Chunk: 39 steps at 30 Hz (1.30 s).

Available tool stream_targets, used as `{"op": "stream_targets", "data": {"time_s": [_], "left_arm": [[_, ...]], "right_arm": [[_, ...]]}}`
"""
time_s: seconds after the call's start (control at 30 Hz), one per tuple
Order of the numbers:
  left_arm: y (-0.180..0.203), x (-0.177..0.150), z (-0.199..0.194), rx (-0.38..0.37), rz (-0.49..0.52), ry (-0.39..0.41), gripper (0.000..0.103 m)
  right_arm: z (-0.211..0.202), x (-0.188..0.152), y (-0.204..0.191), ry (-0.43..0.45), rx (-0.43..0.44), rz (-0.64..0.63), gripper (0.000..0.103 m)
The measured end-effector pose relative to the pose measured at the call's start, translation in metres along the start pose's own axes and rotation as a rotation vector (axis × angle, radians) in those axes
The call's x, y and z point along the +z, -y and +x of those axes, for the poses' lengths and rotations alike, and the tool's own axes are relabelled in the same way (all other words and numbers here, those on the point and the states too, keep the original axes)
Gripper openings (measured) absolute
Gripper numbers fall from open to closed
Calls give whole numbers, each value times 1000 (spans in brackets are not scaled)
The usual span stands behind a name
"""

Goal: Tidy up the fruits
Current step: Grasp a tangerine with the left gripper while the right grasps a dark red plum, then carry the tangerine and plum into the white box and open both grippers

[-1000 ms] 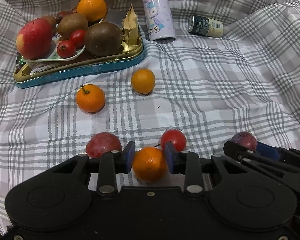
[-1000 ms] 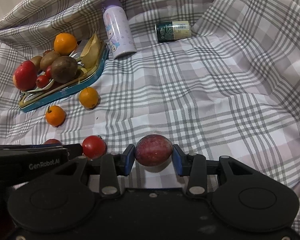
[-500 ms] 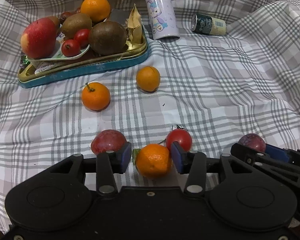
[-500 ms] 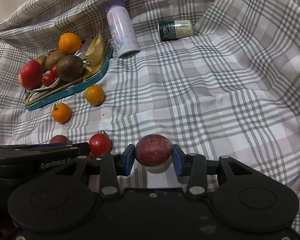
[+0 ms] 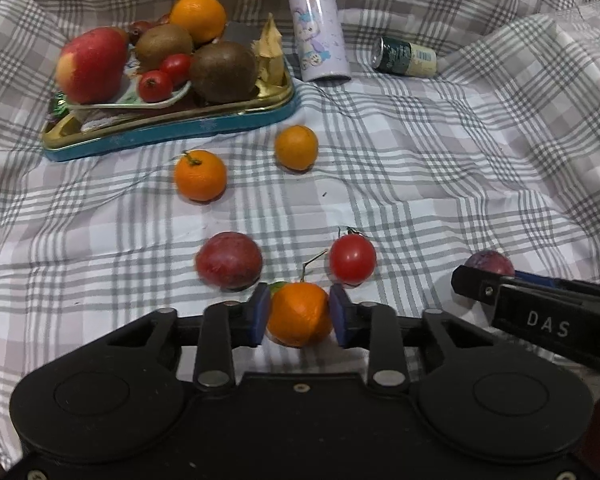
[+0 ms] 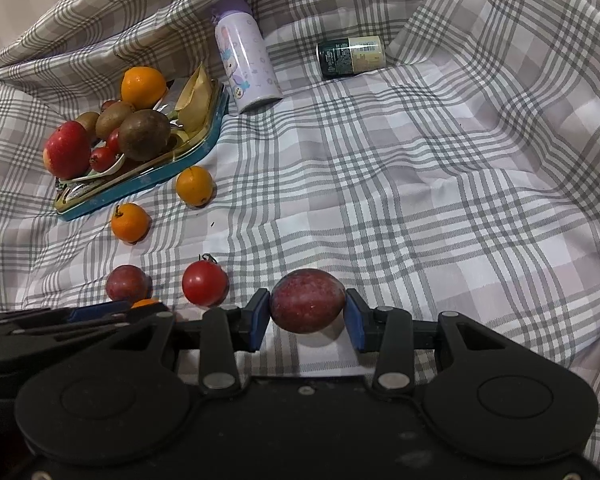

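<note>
Tangerine [image 5: 298, 314] and plum [image 6: 307, 300] in jaws

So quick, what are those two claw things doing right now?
Left gripper: jaws closed on a tangerine.
Right gripper: jaws closed on a plum.

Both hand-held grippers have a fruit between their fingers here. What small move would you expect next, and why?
Probably a short lift, then carrying both toward the blue tin tray. The left hand-held gripper pinches a tangerine and the right hand-held gripper pinches a plum, both low over the plaid cloth. The tray already holds sorted fruit.
</note>
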State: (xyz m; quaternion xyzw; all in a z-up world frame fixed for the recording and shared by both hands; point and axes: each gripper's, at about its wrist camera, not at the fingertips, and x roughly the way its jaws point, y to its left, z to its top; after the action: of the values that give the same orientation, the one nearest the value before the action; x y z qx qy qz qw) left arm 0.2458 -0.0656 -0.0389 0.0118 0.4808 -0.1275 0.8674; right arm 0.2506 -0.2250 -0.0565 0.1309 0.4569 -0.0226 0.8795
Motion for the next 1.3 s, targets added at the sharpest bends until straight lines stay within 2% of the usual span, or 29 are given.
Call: {"op": "stream_targets", "data": {"time_s": [0.03, 0.2, 0.3, 0.37, 0.4, 0.43, 0.47, 0.6, 0.73, 0.97, 1.0, 1.03, 1.3], "left_arm": [[-2, 0, -5, -2, -5, 3, 10], [-13, -2, -22, 37, -11, 28, 13], [-19, -8, -16, 45, -13, 5, 15], [-21, -12, -16, 9, -26, -1, 21], [-20, -14, -16, -17, -30, -3, 27], [-19, -15, -17, -32, -31, -1, 39], [-17, -15, -17, -39, -29, 3, 43], [-9, -16, -10, -24, -18, 6, 46], [-3, -14, 4, -30, -10, -17, 57], [3, -12, 26, -6, -24, -52, 55], [3, -11, 26, -10, -30, -50, 52], [2, -11, 26, -19, -32, -49, 49], [-12, -11, 3, -7, -85, -69, 48]], "right_arm": [[-2, -1, -1, -2, 3, 1, 42], [-9, -8, -8, -7, 15, -27, 42], [-9, -12, -13, -21, 20, -30, 42], [-12, -14, -15, -20, 28, -34, 42], [-13, -15, -16, -19, 30, -37, 42], [-14, -15, -17, -19, 29, -40, 42], [-14, -15, -17, -21, 30, -41, 42], [-11, -15, -15, -31, 25, -36, 42], [-5, -16, -11, -51, 25, -26, 42], [1, -17, -7, -71, 23, -16, 42], [1, -17, -7, -72, 21, -16, 42], [1, -17, -6, -73, 20, -16, 42], [-19, -21, -12, -57, 26, -26, 42]]}}
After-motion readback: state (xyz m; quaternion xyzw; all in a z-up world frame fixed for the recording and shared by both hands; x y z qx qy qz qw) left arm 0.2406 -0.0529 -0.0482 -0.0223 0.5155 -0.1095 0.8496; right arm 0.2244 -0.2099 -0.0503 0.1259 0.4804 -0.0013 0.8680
